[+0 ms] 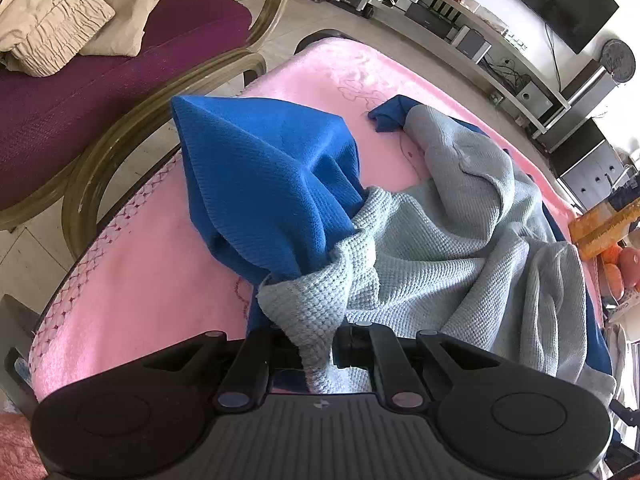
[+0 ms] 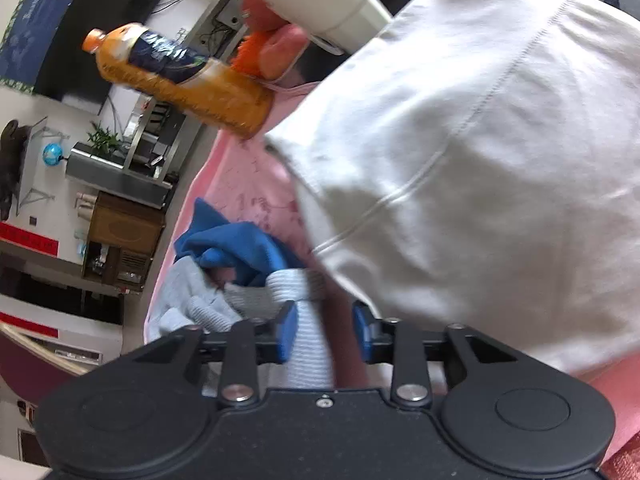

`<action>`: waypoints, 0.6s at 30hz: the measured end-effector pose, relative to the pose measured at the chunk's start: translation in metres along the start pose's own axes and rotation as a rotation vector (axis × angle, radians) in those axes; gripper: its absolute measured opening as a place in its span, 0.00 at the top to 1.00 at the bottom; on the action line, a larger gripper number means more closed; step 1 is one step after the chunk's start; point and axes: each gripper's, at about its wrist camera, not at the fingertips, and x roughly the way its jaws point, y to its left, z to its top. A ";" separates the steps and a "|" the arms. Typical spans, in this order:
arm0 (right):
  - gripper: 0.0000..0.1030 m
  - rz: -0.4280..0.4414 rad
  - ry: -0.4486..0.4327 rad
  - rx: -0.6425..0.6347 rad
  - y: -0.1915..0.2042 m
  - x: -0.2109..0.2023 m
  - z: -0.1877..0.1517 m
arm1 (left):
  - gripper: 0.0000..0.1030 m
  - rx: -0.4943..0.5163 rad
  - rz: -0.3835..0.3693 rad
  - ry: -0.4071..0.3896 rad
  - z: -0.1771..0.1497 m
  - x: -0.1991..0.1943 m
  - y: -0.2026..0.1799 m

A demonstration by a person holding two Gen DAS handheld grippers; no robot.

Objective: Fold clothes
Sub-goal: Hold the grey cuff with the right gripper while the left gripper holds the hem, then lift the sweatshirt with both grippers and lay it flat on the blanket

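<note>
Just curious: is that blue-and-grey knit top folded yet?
No. The knit top lies crumpled on the pink cloth, one grey end pinched in the left gripper.

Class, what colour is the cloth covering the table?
Pink cloth, with a faint embroidered pattern; clearest in the left wrist view.

Table covered with a pink cloth, filling the lower left and centre of the left wrist frame, blue and grey knit sweater lying crumpled on it at centre right, white garment and orange drink bottle resting on the same cloth.
</note>
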 end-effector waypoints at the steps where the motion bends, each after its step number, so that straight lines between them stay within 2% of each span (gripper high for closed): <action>1: 0.72 0.000 0.004 0.003 -0.002 0.001 0.001 | 0.91 0.001 0.001 0.000 0.000 0.000 0.000; 7: 0.72 0.026 0.044 -0.019 0.013 0.016 -0.005 | 0.90 -0.006 -0.004 0.004 0.000 0.000 0.002; 10: 0.72 -0.022 0.025 -0.062 0.021 0.023 -0.007 | 0.90 -0.007 -0.006 0.006 0.001 0.001 0.003; 13: 0.78 -0.064 0.014 -0.098 0.027 0.034 -0.007 | 0.90 -0.006 -0.007 0.007 0.001 0.001 0.003; 18: 0.77 -0.088 0.025 -0.118 0.035 0.049 -0.007 | 0.89 -0.005 -0.009 0.008 0.001 0.001 0.004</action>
